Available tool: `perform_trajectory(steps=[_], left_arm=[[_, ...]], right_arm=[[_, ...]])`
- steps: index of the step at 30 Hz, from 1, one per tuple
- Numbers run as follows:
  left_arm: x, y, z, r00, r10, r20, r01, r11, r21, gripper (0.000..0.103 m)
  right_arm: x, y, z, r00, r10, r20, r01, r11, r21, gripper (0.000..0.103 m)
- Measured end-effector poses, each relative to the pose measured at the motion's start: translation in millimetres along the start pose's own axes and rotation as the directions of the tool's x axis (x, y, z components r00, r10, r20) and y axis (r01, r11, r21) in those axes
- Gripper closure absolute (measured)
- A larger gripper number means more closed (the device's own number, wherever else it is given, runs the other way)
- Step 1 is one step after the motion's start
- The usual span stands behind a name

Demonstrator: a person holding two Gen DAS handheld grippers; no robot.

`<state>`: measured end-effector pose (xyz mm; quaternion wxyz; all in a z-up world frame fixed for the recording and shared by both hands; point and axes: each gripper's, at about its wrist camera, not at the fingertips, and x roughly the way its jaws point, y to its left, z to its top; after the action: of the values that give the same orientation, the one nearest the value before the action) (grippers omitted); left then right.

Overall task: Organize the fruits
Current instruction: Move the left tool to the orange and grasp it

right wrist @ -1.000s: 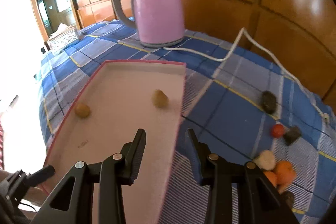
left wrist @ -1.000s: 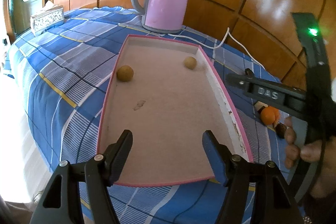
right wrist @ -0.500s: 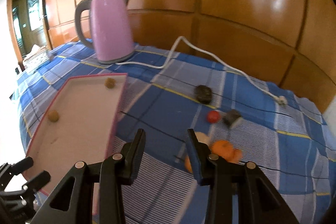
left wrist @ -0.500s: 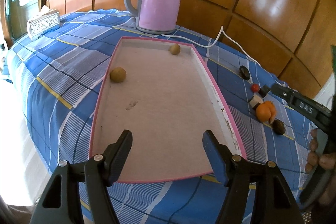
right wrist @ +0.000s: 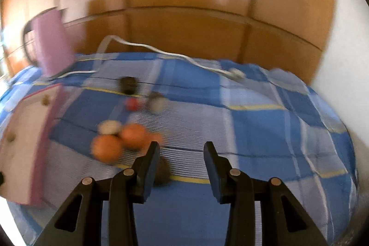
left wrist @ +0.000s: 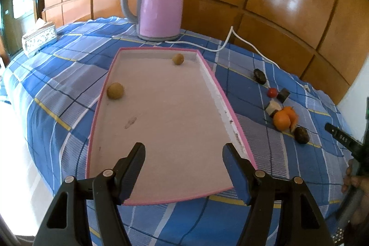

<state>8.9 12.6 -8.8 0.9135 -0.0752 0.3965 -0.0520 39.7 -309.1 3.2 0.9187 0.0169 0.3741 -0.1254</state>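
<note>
A pink-rimmed tray (left wrist: 216,93) lies on the blue checked cloth and holds two round tan fruits (left wrist: 115,90) (left wrist: 178,59). My left gripper (left wrist: 184,149) stands open over the tray's near end, with nothing between its fingers. To the right of the tray a loose cluster lies on the cloth: oranges (left wrist: 281,119), a small red fruit (left wrist: 272,92), a white piece (left wrist: 272,105) and dark pieces (left wrist: 301,134). My right gripper (right wrist: 182,146) is open and empty above the cloth, just right of the oranges (right wrist: 107,148). A dark fruit (right wrist: 162,171) sits beside its left finger. This view is blurred.
A pink kettle (left wrist: 159,4) stands behind the tray, and its white cord (left wrist: 230,40) trails right across the cloth. A tissue box (left wrist: 39,38) sits at the far left. Wooden panels back the table. A hand holding the right gripper (left wrist: 341,136) shows at the right edge.
My right gripper swung right from over the tray's edge to the fruit cluster on the cloth. The left gripper drifted slightly and stays open over the tray.
</note>
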Motion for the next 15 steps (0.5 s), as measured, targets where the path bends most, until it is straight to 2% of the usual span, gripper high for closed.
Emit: perform_trajectory(steps=[6, 13, 14, 15], left_arm=[[1.3, -17.7, 8.5, 1.000, -0.021, 0.004, 0.021, 0.999, 0.040, 0.033], [5.4, -55.2, 26.6, 0.996, -0.089, 0.006, 0.087, 0.989, 0.121, 0.032], [6.3, -60.3, 29.1, 0.995, -0.095, 0.007, 0.093, 0.987, 0.132, 0.032], [7.9, -67.8, 32.5, 0.994, -0.104, 0.010, 0.101, 0.983, 0.151, 0.032]], right_arm=[[20.3, -67.3, -14.0, 0.986, -0.152, -0.065, 0.161, 0.972, 0.170, 0.063], [45.0, -125.1, -39.9, 0.955, -0.230, -0.186, 0.279, 0.909, 0.309, 0.063], [49.2, -131.0, -45.2, 0.950, -0.227, -0.212, 0.287, 0.902, 0.321, 0.062], [50.1, -133.4, -47.4, 0.953, -0.222, -0.205, 0.282, 0.900, 0.333, 0.055]])
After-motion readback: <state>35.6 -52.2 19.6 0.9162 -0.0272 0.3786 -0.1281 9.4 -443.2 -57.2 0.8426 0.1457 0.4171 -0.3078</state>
